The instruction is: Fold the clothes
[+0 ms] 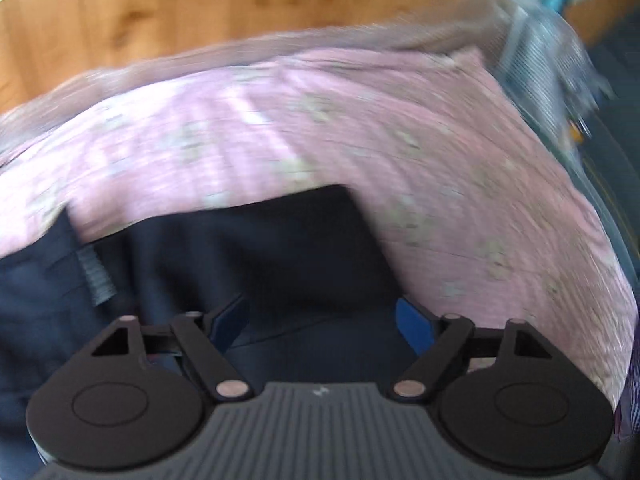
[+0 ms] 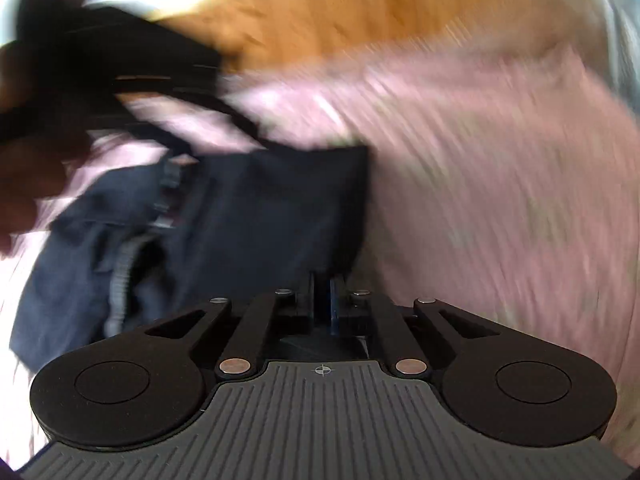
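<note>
A dark navy garment [image 1: 256, 248] with a grey ribbed strap lies on a pink patterned cloth [image 1: 360, 128]. My left gripper [image 1: 324, 320] is open, its blue-padded fingers spread just above the navy fabric, holding nothing. In the right wrist view the same navy garment [image 2: 248, 208] lies bunched on the pink cloth [image 2: 500, 184]. My right gripper [image 2: 326, 296] is shut, its fingers pinched on the garment's near edge. Both views are motion blurred.
A wooden headboard or wall [image 1: 240, 12] runs behind the pink cloth. A grey striped item [image 1: 540, 60] sits at the far right edge. The other gripper and a hand [image 2: 60, 80] show as a dark blur at the upper left of the right wrist view.
</note>
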Motion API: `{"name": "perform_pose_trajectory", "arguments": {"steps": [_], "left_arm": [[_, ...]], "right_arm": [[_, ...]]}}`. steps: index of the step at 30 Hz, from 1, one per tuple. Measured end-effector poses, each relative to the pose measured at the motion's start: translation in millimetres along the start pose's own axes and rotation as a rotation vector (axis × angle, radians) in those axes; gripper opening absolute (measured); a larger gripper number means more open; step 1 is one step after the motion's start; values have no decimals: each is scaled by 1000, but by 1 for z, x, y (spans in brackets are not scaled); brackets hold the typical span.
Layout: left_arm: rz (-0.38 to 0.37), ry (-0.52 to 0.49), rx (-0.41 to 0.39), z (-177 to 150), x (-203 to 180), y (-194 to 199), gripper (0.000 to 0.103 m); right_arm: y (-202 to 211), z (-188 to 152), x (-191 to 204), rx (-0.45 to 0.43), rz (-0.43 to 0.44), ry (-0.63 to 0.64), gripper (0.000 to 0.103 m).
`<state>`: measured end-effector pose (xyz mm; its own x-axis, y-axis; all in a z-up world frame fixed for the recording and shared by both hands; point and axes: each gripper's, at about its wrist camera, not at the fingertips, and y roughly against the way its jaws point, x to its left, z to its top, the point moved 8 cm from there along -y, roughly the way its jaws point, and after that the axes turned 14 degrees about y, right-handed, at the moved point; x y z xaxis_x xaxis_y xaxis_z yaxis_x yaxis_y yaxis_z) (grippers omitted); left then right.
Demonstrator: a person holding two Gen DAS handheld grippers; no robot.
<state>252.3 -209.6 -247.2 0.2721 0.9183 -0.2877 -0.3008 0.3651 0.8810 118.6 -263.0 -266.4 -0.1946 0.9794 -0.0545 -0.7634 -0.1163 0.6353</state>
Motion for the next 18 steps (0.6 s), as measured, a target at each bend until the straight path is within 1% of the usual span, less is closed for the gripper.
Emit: {"name": "perform_pose_trajectory", "arguments": {"steps": [2,3,4,5,6,7,8,9,10,12,13,15,17,18], "left_arm": [[-10,-53,38,-2,-23,-12,85],[-14,-84,73,-8,-26,-17,86],[-9,-118,104,-14,-26,-22,84],[2,-145,124,-19,-23,-25,59],[27,-160,123,-22,-17,-26,39],[51,-175,122,-25,-12,-27,17],[76,-190,121,-28,-6,-28,16],[92,-197,113,-29,0,-27,15],[90,-189,93,-28,4,-20,15],[62,-141,62,-25,14,-2,15],[39,-106,46,-23,22,10,15],[-14,-23,7,-19,45,39,15],[-72,85,-21,-15,78,71,15],[-95,142,-34,-15,101,87,15]], "right_arm": [[10,17,24,-59,37,71,4],[13,18,33,-81,49,101,4],[16,19,41,-104,62,130,4],[20,20,50,-126,74,160,4],[23,20,58,-148,87,188,4],[21,16,60,-155,96,181,5],[17,13,60,-158,102,169,9],[20,11,58,-167,116,141,22],[24,9,56,-176,130,112,38],[39,14,42,-216,159,8,53],[52,10,39,-232,175,-51,53],[61,14,29,-246,214,-167,53],[53,28,28,-258,288,-292,54],[53,31,28,-264,334,-357,54]]}}
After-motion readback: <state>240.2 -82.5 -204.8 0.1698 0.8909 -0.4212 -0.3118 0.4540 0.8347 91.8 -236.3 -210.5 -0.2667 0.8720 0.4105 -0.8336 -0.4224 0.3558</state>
